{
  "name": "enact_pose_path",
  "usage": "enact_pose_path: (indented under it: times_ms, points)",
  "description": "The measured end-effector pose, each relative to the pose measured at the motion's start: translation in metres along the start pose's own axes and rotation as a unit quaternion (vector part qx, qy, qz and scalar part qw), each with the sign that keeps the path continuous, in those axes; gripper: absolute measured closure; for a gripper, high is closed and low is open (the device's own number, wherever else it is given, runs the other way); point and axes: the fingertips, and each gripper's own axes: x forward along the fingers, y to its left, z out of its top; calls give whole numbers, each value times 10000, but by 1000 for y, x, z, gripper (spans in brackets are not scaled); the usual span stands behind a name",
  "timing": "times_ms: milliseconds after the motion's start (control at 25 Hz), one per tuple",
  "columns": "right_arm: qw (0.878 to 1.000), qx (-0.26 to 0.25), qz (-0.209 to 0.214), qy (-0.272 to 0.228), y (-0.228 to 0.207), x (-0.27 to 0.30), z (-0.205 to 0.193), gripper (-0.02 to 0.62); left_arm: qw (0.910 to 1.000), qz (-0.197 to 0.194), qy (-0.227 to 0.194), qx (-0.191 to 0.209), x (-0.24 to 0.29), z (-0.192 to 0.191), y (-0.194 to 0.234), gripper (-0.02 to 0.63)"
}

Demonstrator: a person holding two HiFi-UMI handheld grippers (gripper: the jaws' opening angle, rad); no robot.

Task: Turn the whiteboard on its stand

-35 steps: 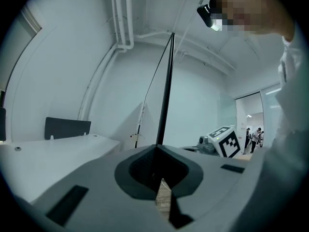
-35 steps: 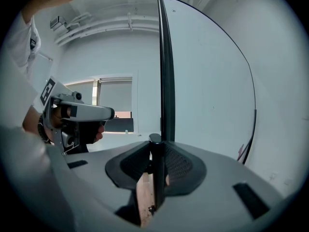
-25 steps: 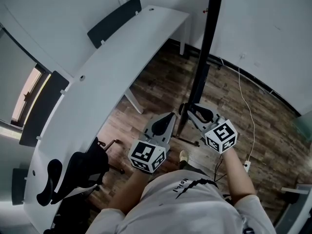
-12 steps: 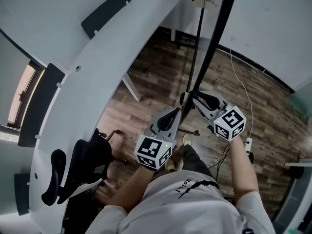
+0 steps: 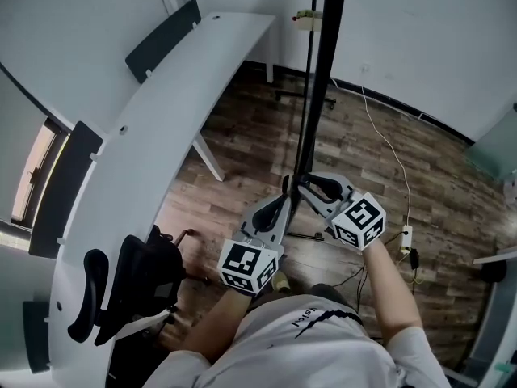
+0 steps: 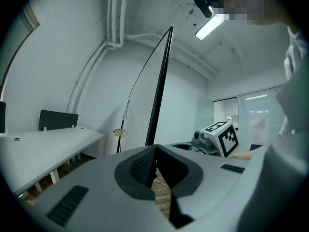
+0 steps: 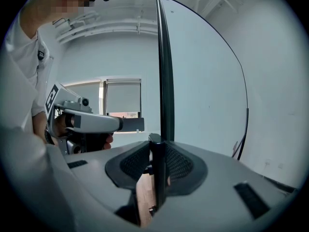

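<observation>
The whiteboard shows edge-on as a thin black line running up from between my two grippers. My left gripper is shut on its lower edge from the left, and my right gripper clamps it from the right. In the left gripper view the board's black frame rises out of the closed pads of the left gripper. The right gripper view has the white board face to the right, with the frame held between the pads of the right gripper. A thin stand pole stands behind the board.
A long curved white desk runs along the left, with dark partition panels on its far side. A black office chair sits by it, near my left arm. A white cable and power strip lie on the wooden floor to the right.
The board's edge has swung from leaning right to nearly upright in the head view. Both grippers stayed clamped on it and shifted slightly with it. More of the stand pole shows now.
</observation>
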Motion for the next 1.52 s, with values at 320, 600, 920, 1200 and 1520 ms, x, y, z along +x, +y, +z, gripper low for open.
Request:
enact_pose_path:
  times_ms: [320, 600, 920, 1200, 1520]
  points:
    - [9999, -33, 158, 36, 42, -32, -8, 497, 9995, 292, -95, -42, -31, -11, -44, 594]
    - [9991, -101, 400, 31, 86, -57, -17, 497, 9976, 688, -99, -34, -72, -22, -86, 594]
    - [9991, -94, 400, 37, 119, -74, -22, 497, 9957, 926, -57, -42, -115, -42, -125, 594]
    - [9990, -66, 406, 160, 135, -85, -25, 497, 9932, 1152, -132, -80, -140, -42, -143, 594]
    - [9998, 27, 149, 135, 136, -82, -26, 497, 9926, 1206, -112, -77, -153, -36, -151, 594]
